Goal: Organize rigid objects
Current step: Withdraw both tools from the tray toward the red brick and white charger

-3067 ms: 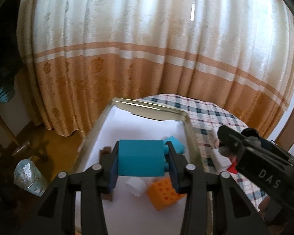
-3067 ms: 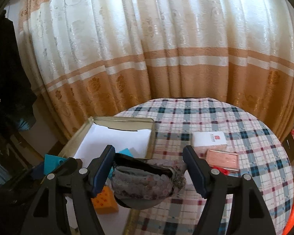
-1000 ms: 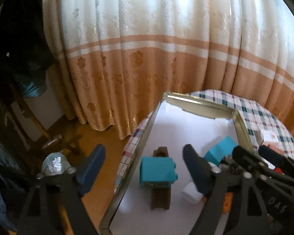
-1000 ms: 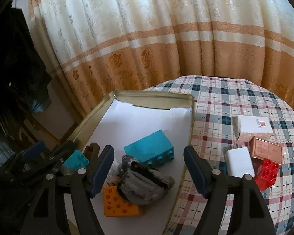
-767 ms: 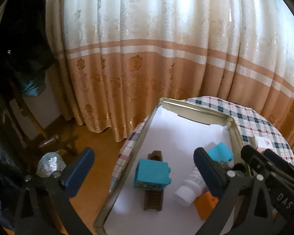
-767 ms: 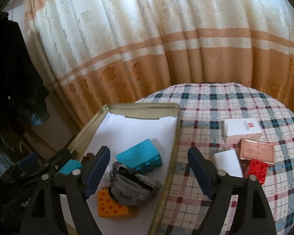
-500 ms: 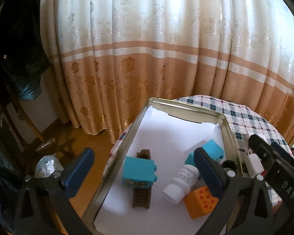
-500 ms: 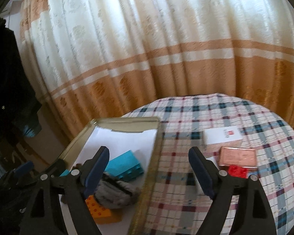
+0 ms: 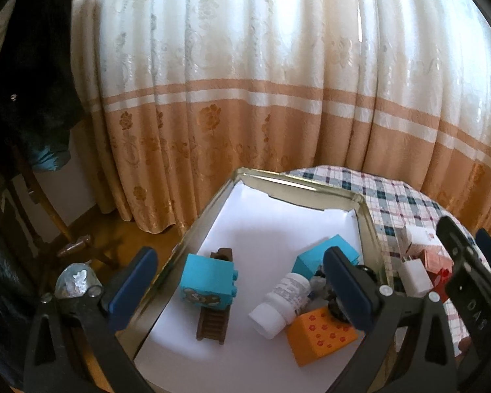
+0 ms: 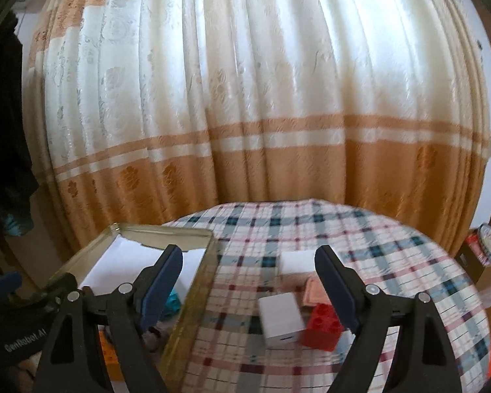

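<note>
On the round table covered by a plaid cloth (image 10: 360, 245), a shallow metal tin (image 9: 374, 229) lined with white paper is seen at the left side, near the curtain (image 9: 245, 98). Inside the tin, a teal block (image 9: 209, 281) with a bear picture is rested on a brown ridged piece (image 9: 214, 321); to its right a white bottle (image 9: 280, 304) is laid on its side, touching an orange block (image 9: 320, 334), with a second teal block (image 9: 324, 255) behind them. The left gripper (image 9: 239, 288) is held above the tin with its jaws spread wide and nothing between the pads. The right gripper (image 10: 248, 290) is likewise parted and empty, poised over the tin's right rim and the cloth. Outside the tin, a white box (image 10: 280, 319) is seen touching a red brick (image 10: 322, 326), with a pink box (image 10: 314, 290) and another white box (image 10: 298, 262) just behind; this view is blurred.
</note>
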A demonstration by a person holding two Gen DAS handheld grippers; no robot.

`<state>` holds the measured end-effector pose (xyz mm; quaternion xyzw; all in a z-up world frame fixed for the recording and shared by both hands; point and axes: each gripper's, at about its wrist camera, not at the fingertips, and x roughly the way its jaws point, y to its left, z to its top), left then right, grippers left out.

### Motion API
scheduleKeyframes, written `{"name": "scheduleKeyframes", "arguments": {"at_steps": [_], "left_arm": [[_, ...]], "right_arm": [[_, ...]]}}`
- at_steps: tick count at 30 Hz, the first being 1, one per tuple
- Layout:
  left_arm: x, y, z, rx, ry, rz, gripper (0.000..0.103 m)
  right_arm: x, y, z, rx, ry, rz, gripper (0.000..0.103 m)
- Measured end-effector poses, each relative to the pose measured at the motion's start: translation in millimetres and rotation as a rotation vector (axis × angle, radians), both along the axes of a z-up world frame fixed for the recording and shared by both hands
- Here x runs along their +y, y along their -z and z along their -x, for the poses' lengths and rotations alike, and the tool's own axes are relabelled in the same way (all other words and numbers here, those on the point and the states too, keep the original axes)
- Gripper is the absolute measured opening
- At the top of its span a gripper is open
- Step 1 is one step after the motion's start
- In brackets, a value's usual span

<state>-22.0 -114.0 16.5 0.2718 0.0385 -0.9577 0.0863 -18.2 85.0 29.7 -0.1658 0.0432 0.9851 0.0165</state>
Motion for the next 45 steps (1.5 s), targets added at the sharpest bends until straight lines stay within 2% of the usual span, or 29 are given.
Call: {"name": "scheduleKeyframes", "arguments": {"at_steps": [2,4,10,12,15,16,18,20,25,28,33,37,42,45], "left_arm": [[1,2,-8,0.039,-0.028,-0.010,0.102],[1,4,-16,0.083,-0.060,-0.018,0.102],[5,10,-29,0.142,-0.096,-0.032,0.102],[10,10,-32,0.160,-0.093,-0.013,0.102],[16,7,-38,0.199,-0.088,0.010,0.102],[18,7,-39,0.206,-0.085,0.016,0.102],[21,6,-40,0.206,-0.071,0.021,0.102],[25,7,-40,0.199,-0.056,0.018,0.102],[37,6,-43,0.202,-0.027,0.048,0.102],[44,5,-44,0.208,-0.006,0.053,0.102],[61,5,-43,0.203,0.044,0.055,0.103],[78,6,-41,0.181,0.084,0.083,0.102],[92,7,-42,0.166,0.131,0.078,0.103],[100,9,-40,0.139,0.147,0.087,0.102]], "right_arm": [[0,2,-6,0.025,0.021,-0.042,0.089],[2,3,-6,0.009,0.039,-0.060,0.093],[28,3,-14,0.020,0.087,0.027,0.093],[36,3,-17,0.023,0.103,0.053,0.093],[47,4,-20,0.019,0.169,0.035,0.093],[55,4,-23,0.024,0.182,0.070,0.093],[68,5,-26,0.027,0.210,0.107,0.093],[78,5,-27,0.014,0.253,0.088,0.093],[99,0,-39,0.051,0.307,0.042,0.093],[108,-1,-42,0.056,0.354,-0.024,0.093],[130,-3,-47,0.060,0.407,-0.031,0.093],[146,-1,-48,0.041,0.415,0.028,0.093],[149,0,-49,0.038,0.406,0.037,0.093],[148,3,-43,0.003,0.370,0.039,0.093]]}}
